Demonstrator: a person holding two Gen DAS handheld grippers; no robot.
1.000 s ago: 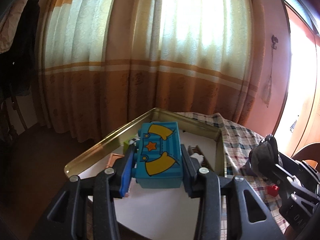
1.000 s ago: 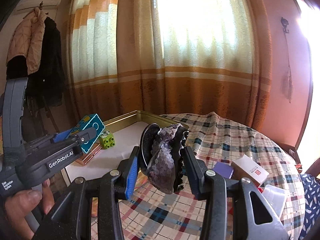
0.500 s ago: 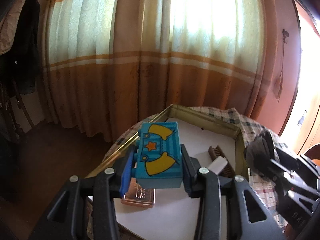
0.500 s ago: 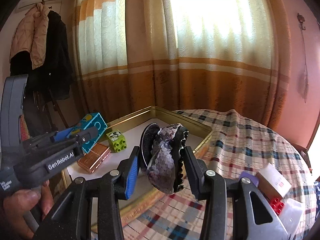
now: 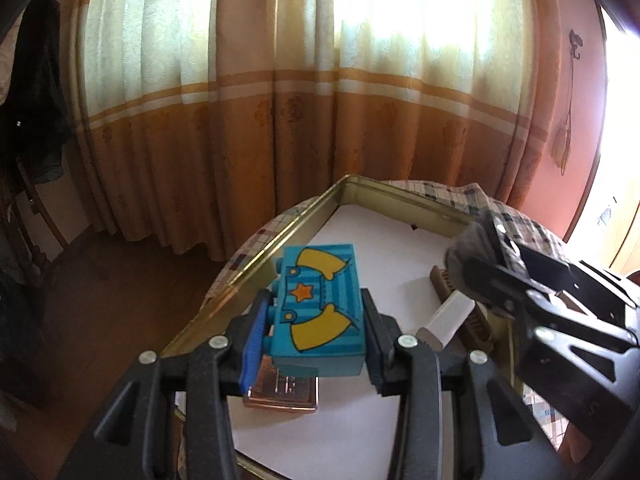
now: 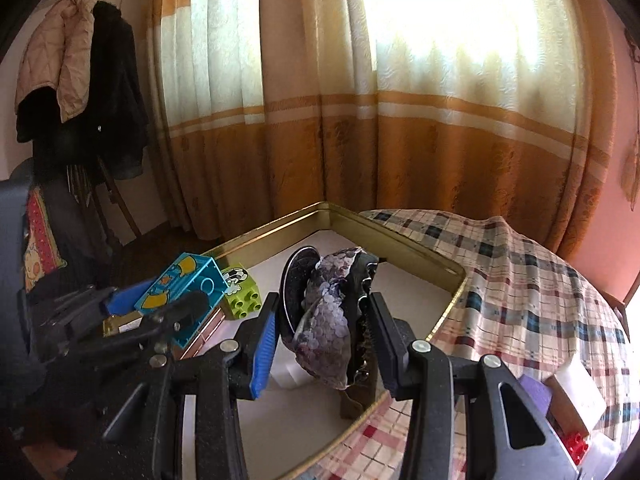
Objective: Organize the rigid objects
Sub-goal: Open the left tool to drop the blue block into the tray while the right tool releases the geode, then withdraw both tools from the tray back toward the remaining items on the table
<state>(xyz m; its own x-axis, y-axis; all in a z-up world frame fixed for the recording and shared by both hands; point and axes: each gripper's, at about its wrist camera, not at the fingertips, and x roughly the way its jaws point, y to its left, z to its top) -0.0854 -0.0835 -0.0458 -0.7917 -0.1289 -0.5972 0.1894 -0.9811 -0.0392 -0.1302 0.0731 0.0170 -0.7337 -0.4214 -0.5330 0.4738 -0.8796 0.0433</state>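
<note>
My left gripper (image 5: 316,316) is shut on a blue toy brick (image 5: 320,300) with yellow shapes and an orange star, held above the near left part of the gold tray (image 5: 256,264). The brick also shows in the right wrist view (image 6: 180,292). My right gripper (image 6: 322,320) is shut on a dark sequined hair clip (image 6: 332,312), held over the tray's (image 6: 400,236) white floor. In the left wrist view the right gripper with the clip (image 5: 472,256) is at the right.
In the tray lie a copper bar (image 5: 284,392), a green brick (image 6: 242,296), a brown comb (image 5: 444,284) and a white piece (image 5: 444,320). A checked cloth (image 6: 520,280) covers the table. Small boxes (image 6: 572,396) and a red brick (image 6: 576,442) lie at the right. Curtains hang behind.
Both grippers have moved in over the tray with their loads. More of the tray's floor and the copper bar now show under the blue brick.
</note>
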